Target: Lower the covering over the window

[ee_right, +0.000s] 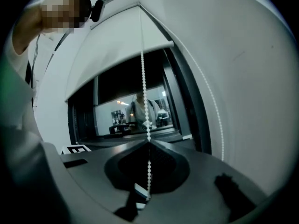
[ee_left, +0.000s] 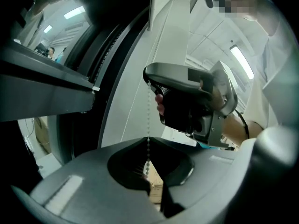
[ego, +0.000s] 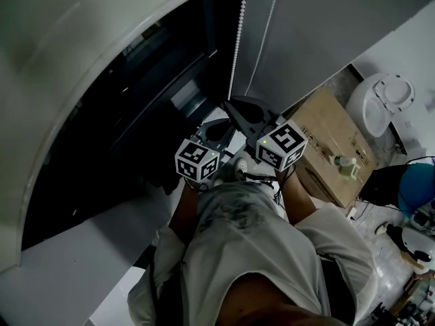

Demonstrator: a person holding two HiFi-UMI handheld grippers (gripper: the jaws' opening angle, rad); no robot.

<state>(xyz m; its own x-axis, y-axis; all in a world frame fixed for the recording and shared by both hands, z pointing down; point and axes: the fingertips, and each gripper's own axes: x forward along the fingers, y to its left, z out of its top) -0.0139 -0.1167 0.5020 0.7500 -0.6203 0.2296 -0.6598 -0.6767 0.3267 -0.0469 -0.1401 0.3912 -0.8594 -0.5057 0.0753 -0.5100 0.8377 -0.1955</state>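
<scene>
The bead chain (ego: pixel 237 39) hangs at the upper centre of the head view, beside the dark window (ego: pixel 136 107). Both tools are clamped on one strand. The right gripper (ee_right: pixel 149 141) has its jaws closed on the beads, and the left gripper (ee_left: pixel 148 139) pinches the same strand just beneath it. In the right gripper view the blind (ee_right: pixel 117 45) covers only the top of the window.

Expect the chain to be light, limp and slippery. The beads should lock against closed pads, so take hold between beads. Leave the loose second strand (ee_right: pixel 216 120) alone. Pull straight along the strand, since a sideways jerk could snap the thin links.
</scene>
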